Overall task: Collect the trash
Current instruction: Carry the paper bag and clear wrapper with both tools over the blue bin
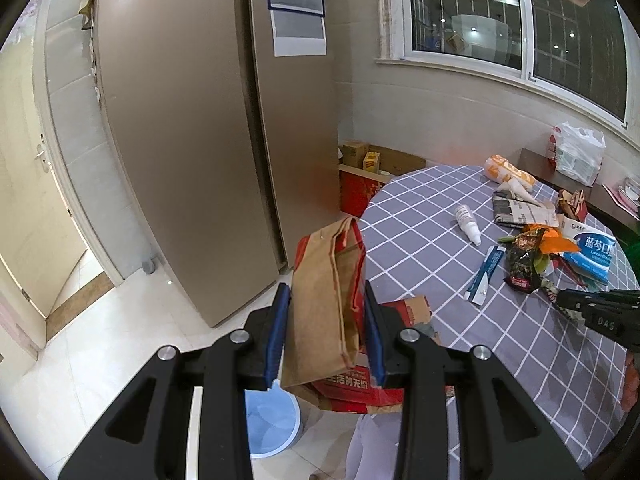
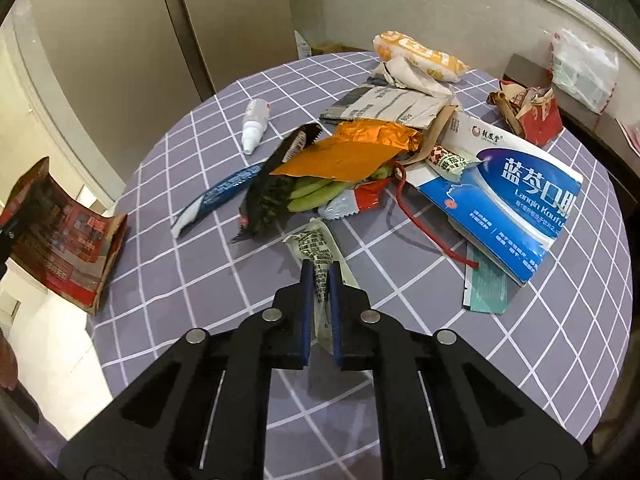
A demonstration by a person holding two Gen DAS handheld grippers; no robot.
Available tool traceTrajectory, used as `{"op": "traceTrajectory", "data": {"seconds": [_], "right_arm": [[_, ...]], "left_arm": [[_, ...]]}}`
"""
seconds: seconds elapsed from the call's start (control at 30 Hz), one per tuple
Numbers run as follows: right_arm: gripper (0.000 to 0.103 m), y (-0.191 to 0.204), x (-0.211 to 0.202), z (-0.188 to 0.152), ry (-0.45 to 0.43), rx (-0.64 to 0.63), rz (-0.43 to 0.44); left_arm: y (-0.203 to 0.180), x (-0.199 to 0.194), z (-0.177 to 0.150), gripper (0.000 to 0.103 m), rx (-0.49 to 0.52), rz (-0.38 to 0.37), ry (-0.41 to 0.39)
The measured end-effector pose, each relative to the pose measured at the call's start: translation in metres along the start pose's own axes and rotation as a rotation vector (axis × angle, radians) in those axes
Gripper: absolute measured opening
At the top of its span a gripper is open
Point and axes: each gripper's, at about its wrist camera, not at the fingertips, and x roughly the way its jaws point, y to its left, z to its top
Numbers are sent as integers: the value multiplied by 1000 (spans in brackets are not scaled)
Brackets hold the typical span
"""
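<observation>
Between the blue pads of the right hand-held gripper [image 2: 320,280], nearly closed, sits a crumpled white wrapper w/ black print [image 2: 316,250], pinched at its near end just above the grey checked desk [image 2: 192,272]. Beyond it lies the rest of the trash: orange foil packet [image 2: 360,148], green pods [image 2: 316,196], dark snack bag [image 2: 268,196], blue-white medicine box [image 2: 516,196], small white bottle [image 2: 256,122]. Left hand-held gripper [image 1: 326,320], jaws part-open approx. bag width, grips a brown paper bag [image 1: 320,308] at the desk's left edge, mouth facing up. Blue bin [image 1: 266,420] on floor below. Risk: thin grip on the wrapper; it could slip or tear in transit, or miss the bag's narrow, half-collapsed opening.
</observation>
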Motion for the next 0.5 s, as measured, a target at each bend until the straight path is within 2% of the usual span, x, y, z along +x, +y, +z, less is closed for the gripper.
{"op": "traceTrajectory", "data": {"seconds": [0.23,0.5], "right_arm": [[7,17,-27,1,-43,-31,49],[7,62,-49,7,-102,-102,111]], "left_arm": [[13,-7,-4,34,-27,14,-7],[43,-19,-10,34,-71,72,-21]]}}
